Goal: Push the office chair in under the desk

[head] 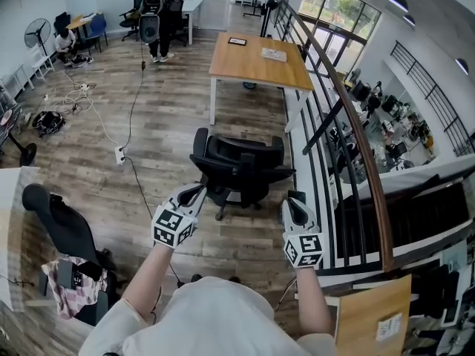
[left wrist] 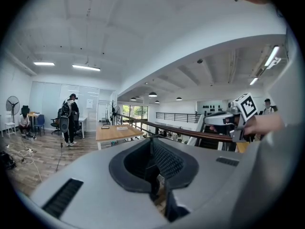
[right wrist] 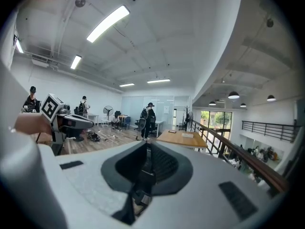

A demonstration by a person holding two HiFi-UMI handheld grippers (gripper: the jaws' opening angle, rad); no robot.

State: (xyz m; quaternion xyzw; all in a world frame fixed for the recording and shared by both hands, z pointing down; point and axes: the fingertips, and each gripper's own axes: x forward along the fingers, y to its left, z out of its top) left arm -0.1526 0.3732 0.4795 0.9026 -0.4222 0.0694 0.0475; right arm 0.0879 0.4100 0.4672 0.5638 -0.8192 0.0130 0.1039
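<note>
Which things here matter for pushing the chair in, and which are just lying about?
Job: office chair, wooden desk, left tool, right tool.
Lying about: second black chair, floor fan, power strip, papers on the desk.

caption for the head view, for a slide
Left gripper and right gripper, both shut, reach toward a black chair standing short of the desk by the railing.

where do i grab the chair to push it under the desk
The backrest's top edge, from the near side: the chair stands between you and the desk, so a push there likely rolls it straight in. The left gripper and right gripper are shut; open them first.
</note>
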